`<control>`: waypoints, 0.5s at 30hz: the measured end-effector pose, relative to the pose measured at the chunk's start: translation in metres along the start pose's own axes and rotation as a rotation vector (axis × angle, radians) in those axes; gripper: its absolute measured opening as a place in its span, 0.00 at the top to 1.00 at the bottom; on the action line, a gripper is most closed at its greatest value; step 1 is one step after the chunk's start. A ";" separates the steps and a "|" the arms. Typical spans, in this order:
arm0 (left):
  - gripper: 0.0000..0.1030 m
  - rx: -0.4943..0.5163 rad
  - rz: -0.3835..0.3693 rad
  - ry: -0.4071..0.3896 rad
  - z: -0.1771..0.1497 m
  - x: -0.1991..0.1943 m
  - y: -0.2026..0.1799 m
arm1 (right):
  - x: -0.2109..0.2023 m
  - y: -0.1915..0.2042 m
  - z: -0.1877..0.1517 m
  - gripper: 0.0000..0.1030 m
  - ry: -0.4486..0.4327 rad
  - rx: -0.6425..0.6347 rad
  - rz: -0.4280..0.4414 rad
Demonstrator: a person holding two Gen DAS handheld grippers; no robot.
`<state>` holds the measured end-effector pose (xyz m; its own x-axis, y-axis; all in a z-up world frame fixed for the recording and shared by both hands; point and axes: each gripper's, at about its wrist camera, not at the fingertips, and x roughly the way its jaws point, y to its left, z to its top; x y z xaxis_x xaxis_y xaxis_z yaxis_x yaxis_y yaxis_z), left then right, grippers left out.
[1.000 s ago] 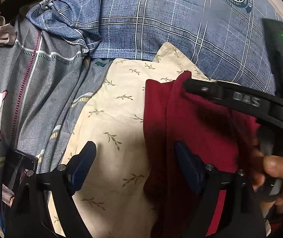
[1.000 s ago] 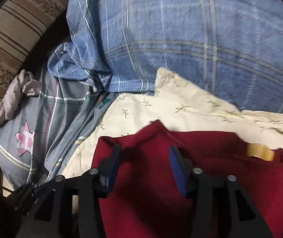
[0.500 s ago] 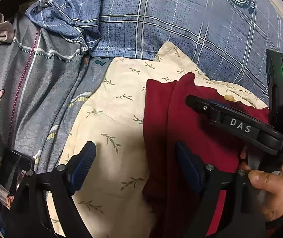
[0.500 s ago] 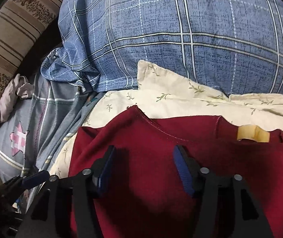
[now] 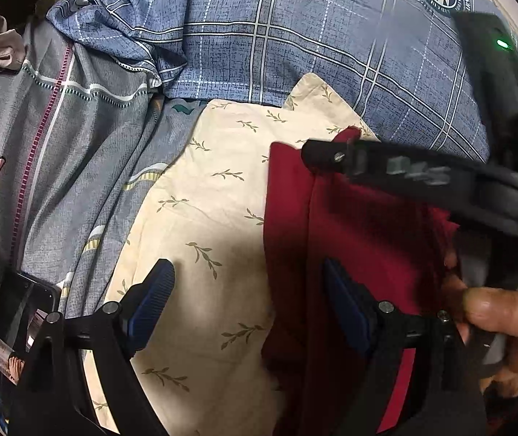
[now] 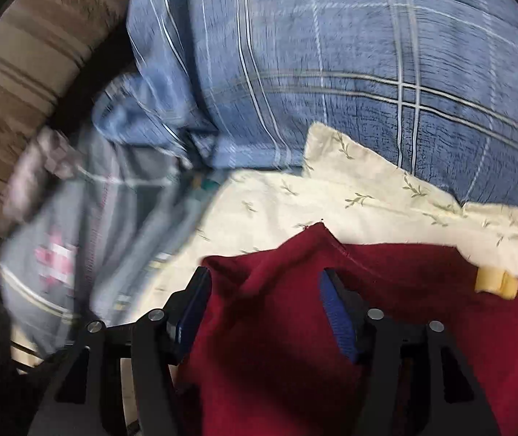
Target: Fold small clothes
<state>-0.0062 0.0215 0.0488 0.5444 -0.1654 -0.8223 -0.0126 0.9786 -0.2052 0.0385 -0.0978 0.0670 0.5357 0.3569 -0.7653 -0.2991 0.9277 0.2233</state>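
A dark red garment lies folded on a cream leaf-print cloth. In the left wrist view my left gripper is open, its left finger over the cream cloth and its right finger over the red garment's left edge. The right gripper's black body crosses above the garment's upper edge. In the right wrist view my right gripper is open, with the red garment bunched between and under its fingers. A tan neck label shows at the right.
A blue plaid quilt bulges behind the cream cloth. A grey striped bedsheet with a pink star lies to the left. A dark phone rests at the lower left. A brown striped headboard stands at the far left.
The right gripper swung back up and to the left over the red garment, blurring its view. The left gripper stayed in place, open.
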 end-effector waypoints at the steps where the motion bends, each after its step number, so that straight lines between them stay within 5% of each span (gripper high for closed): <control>1: 0.18 0.000 -0.002 0.001 0.000 0.000 0.000 | 0.004 0.004 0.001 0.89 0.012 -0.031 -0.005; 8: 0.18 -0.010 -0.014 -0.003 0.001 -0.003 0.002 | -0.016 0.009 0.006 1.00 -0.078 -0.027 0.105; 11: 0.18 -0.007 -0.013 0.003 0.001 0.000 0.002 | -0.005 0.008 0.011 1.00 -0.052 -0.004 0.038; 15: 0.18 -0.020 -0.024 0.010 0.001 0.000 0.003 | -0.021 -0.003 0.005 0.87 -0.042 0.054 0.083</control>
<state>-0.0056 0.0251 0.0490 0.5360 -0.1905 -0.8225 -0.0160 0.9717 -0.2356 0.0318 -0.1076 0.0852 0.5436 0.4355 -0.7175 -0.3015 0.8991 0.3173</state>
